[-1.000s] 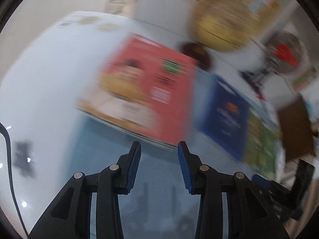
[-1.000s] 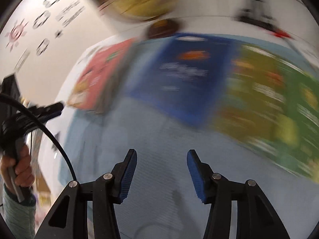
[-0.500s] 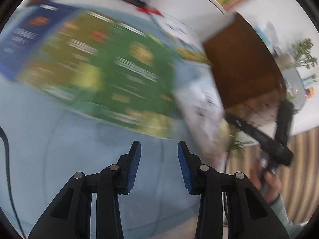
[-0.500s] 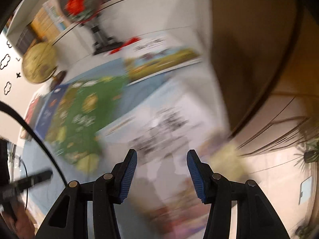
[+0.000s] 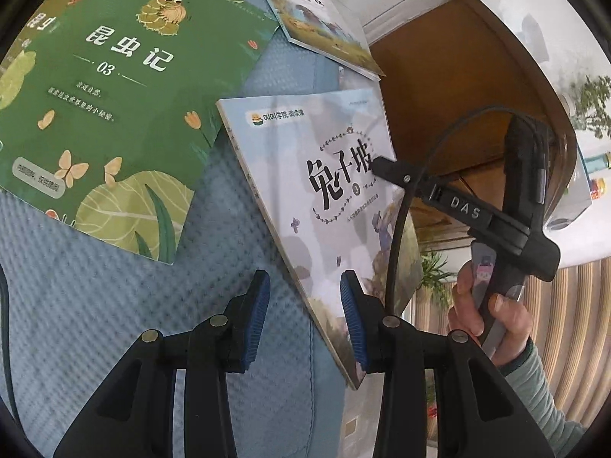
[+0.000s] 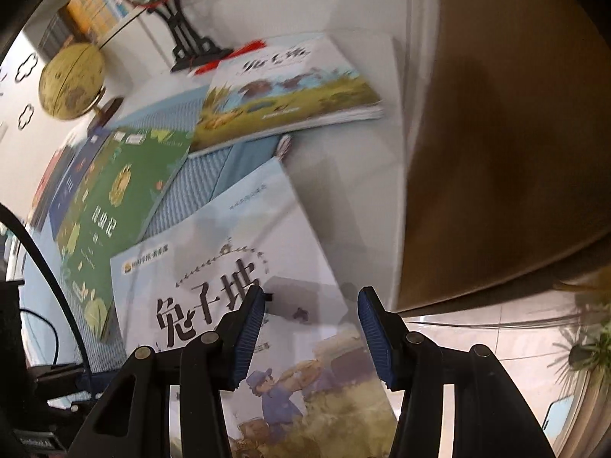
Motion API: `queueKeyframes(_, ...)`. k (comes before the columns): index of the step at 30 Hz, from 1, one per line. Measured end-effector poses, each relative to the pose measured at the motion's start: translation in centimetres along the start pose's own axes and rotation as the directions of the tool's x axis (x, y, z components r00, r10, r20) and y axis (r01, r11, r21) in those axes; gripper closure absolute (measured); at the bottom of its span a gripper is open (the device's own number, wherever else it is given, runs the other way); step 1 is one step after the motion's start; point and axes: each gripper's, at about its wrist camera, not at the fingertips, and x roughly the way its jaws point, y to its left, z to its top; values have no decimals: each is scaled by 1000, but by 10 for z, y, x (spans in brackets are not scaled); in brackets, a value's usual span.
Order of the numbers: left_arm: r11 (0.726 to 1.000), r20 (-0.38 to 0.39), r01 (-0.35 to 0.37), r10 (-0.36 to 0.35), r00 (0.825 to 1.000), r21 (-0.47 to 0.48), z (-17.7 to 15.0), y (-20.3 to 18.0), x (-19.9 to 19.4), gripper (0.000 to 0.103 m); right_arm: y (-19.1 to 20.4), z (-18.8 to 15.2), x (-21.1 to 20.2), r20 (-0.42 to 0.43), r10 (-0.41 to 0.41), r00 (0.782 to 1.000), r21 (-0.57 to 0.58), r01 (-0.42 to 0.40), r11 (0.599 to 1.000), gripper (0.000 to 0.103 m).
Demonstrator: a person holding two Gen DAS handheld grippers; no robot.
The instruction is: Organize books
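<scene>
a white table (image 6: pixel 343 175) carries a blue mat (image 5: pixel 114 305), a globe (image 6: pixel 72 80) and scattered books (image 5: pixel 114 76).

Right gripper (image 6: pixel 310 328) parted above pale-blue book (image 6: pixel 244 252), green book (image 6: pixel 126 191) beside

Home study: globe (image 6: pixel 70 82), bookshelves (image 6: pixel 97 5)

You sweep both grippers along the row of books: a second ago the left gripper (image 5: pixel 303 311) faces the red book and the right gripper (image 6: pixel 309 334) the dark blue one; now both hang over the pale blue book (image 5: pixel 324 206) beside the brown cabinet (image 5: pixel 458 76). The green book (image 5: pixel 103 114), half a second ago ahead of your left jaws, now lies away from the cabinet, beyond the pale blue book. The motion blur is gone.
</scene>
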Motion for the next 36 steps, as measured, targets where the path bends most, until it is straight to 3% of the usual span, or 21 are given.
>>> queueKeyframes(3, 1000, 8, 21, -21, 1000, -6, -2, 3, -1, 67, 4, -2, 1, -11, 12, 1000, -17, -12, 1000, 53)
queueKeyframes(10, 998, 21, 43, -42, 999, -37, -23, 18, -29, 67, 27, -24, -19, -35, 144, 989, -18, -145, 989, 52)
queueKeyframes(16, 996, 79, 16, -9, 997, -87, -71, 47, -85, 67, 83, -63, -34, -81, 246, 966, -53, -251, 967, 52)
queueKeyframes(21, 980, 175, -57, 91, 980, -192, -95, 93, -132, 67, 144, -94, -26, -118, 316, 941, -93, -328, 940, 53)
queueKeyframes(23, 969, 188, -60, 106, 976, -238, -97, 111, -141, 67, 162, -101, -18, -128, 308, 943, -114, -323, 940, 53)
queueKeyframes(26, 961, 185, -99, 150, 971, -257, -109, 124, -148, 67, 175, -116, -14, -141, 231, 963, -166, -253, 953, 53)
queueKeyframes(28, 962, 169, -98, 144, 975, -255, -123, 124, -149, 67, 173, -128, -16, -155, 240, 958, -161, -264, 951, 53)
queueKeyframes(30, 966, 148, -102, 140, 979, -239, -136, 117, -143, 67, 172, -142, -19, -166, 243, 956, -155, -269, 951, 53)
queueKeyframes(32, 971, 155, -123, 156, 975, -205, -145, 105, -141, 67, 176, -152, -24, -163, 234, 959, -177, -261, 949, 60)
queueKeyframes(36, 968, 151, -195, 218, 964, -157, -144, 94, -135, 67, 184, -165, -25, -129, 190, 973, -209, -214, 954, 62)
